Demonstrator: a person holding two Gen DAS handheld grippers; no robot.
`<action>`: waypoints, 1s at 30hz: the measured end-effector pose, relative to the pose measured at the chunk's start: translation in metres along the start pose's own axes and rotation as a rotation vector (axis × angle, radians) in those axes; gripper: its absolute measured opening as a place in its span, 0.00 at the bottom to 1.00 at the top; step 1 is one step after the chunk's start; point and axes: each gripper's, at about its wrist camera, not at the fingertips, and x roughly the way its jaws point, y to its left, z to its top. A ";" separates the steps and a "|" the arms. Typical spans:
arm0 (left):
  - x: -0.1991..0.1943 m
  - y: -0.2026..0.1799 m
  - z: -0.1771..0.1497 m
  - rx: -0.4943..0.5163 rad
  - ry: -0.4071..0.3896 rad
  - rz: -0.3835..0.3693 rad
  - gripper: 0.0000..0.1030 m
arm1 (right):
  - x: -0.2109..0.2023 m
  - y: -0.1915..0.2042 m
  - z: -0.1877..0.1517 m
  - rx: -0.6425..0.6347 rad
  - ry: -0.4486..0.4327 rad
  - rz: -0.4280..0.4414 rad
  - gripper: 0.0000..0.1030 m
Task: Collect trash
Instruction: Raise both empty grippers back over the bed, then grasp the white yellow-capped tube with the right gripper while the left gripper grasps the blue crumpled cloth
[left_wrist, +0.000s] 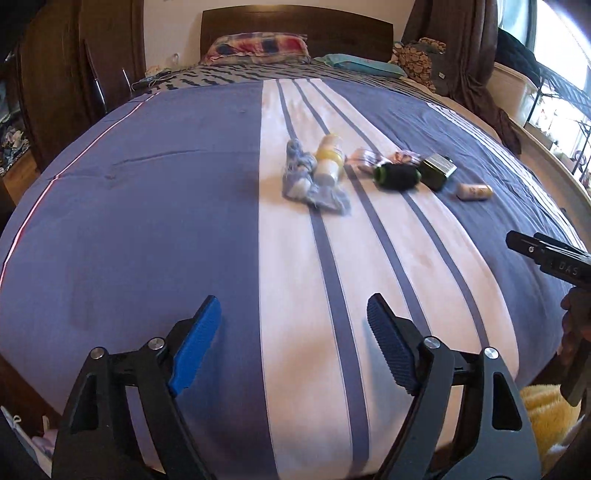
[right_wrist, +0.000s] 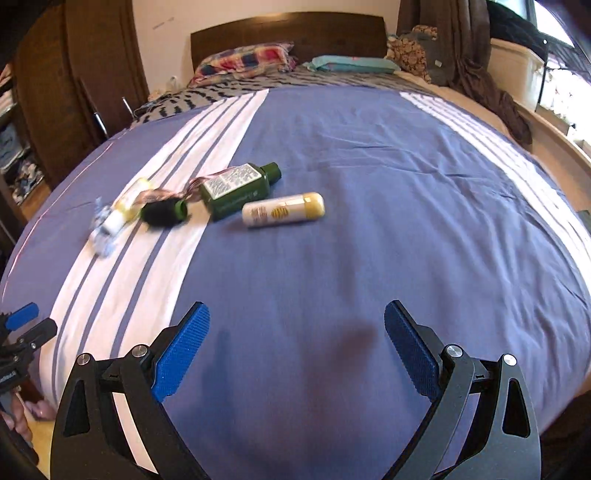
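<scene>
1. Nearest the lens in each wrist view are the tools themselves: the left gripper (left_wrist: 293, 323) and the right gripper (right_wrist: 297, 328) both hang above the bed with jaws spread wide and nothing between them.
2. Trash lies in a loose cluster well ahead of both, on the bedspread (right_wrist: 388, 229).
3. Closest to the right gripper is a white tube with a yellow cap (right_wrist: 283, 210), lying on its side on the blue cloth.
4. Just beside it lies a dark green bottle (right_wrist: 236, 190), label up, cap pointing toward the headboard.
5. Next comes a black cylinder with a green rim (right_wrist: 164, 214), on the white stripe and touching a pinkish wrapper (right_wrist: 195, 184).
6. Farther left, a yellow-and-white bottle (left_wrist: 328, 158) lies against a crumpled blue-grey cloth (left_wrist: 310, 181).
7. Beyond the cluster, at the head of the bed, a plaid pillow (left_wrist: 258, 48) and a teal pillow (left_wrist: 360, 64) sit below the dark headboard (left_wrist: 295, 26).
</scene>
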 end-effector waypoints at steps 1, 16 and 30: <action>0.006 0.002 0.007 -0.003 0.004 -0.002 0.71 | 0.009 0.002 0.007 0.002 0.010 0.002 0.93; 0.067 0.001 0.065 0.000 0.035 -0.041 0.62 | 0.065 0.014 0.054 -0.002 0.046 -0.104 0.93; 0.075 0.000 0.073 0.053 0.038 -0.050 0.22 | 0.062 0.008 0.056 -0.001 0.022 -0.100 0.67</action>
